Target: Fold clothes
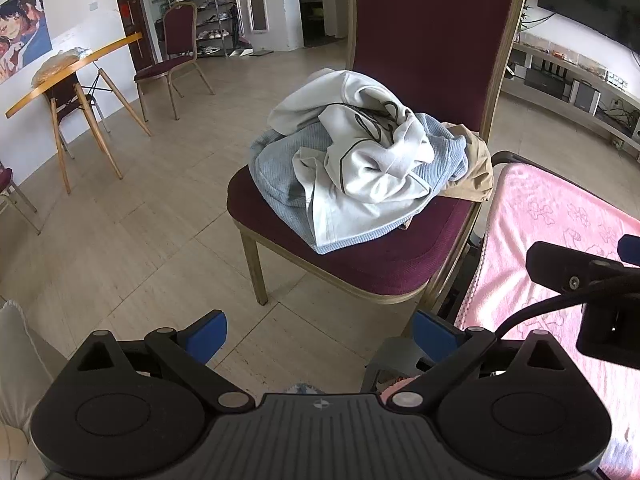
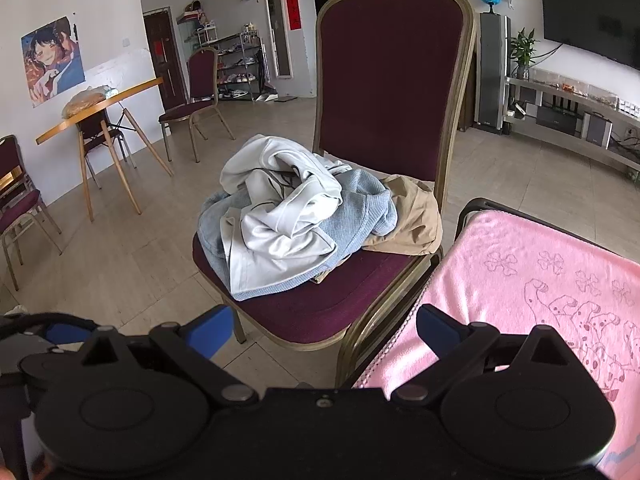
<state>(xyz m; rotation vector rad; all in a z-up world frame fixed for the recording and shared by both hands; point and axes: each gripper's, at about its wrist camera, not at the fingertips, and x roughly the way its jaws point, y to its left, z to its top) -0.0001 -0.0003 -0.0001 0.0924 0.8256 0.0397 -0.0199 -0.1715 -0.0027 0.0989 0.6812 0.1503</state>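
A heap of clothes lies on the seat of a maroon chair (image 1: 372, 264): a white garment (image 1: 360, 160) on top, a light blue one (image 1: 276, 172) under it, a tan one (image 1: 476, 172) at the right. The same heap shows in the right wrist view, with the white garment (image 2: 280, 216), the blue one (image 2: 360, 204) and the tan one (image 2: 412, 216) on the chair (image 2: 320, 304). My left gripper (image 1: 320, 336) is open and empty, short of the chair. My right gripper (image 2: 324, 332) is open and empty, at the chair's front edge. Part of the right gripper (image 1: 580, 276) shows in the left wrist view.
A surface covered with a pink towel (image 2: 540, 280) stands right of the chair, its edge close to the chair's leg. A wooden table (image 2: 100, 104) and more maroon chairs (image 2: 200, 96) stand at the far left. A TV shelf (image 2: 580, 112) runs along the right wall. Tiled floor (image 1: 140, 240) lies between.
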